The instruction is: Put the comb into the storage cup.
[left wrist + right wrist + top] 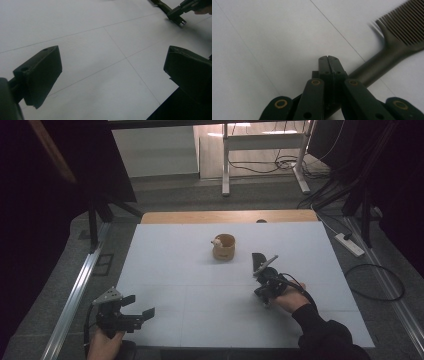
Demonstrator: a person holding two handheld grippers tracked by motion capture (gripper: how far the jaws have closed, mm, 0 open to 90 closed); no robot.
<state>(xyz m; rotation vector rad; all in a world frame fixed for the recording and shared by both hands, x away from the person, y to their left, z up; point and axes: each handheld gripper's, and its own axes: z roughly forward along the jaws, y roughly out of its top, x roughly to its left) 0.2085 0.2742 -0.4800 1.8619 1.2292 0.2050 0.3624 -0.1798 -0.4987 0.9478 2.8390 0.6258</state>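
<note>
A small wooden cup point(224, 247) stands upright on the white table point(165, 265), toward its far middle, with something pale at its rim (too small to tell). On the floor to the right lie a white power strip point(349, 244) and a looped black cable point(375, 282).

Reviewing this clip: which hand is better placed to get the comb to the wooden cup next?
The right. Its tongs are shut, with the comb right at them; whether they clamp its handle I cannot tell. The wooden cup stands just beyond that hand. The left tongs sit open at the near left corner, holding nothing.
</note>
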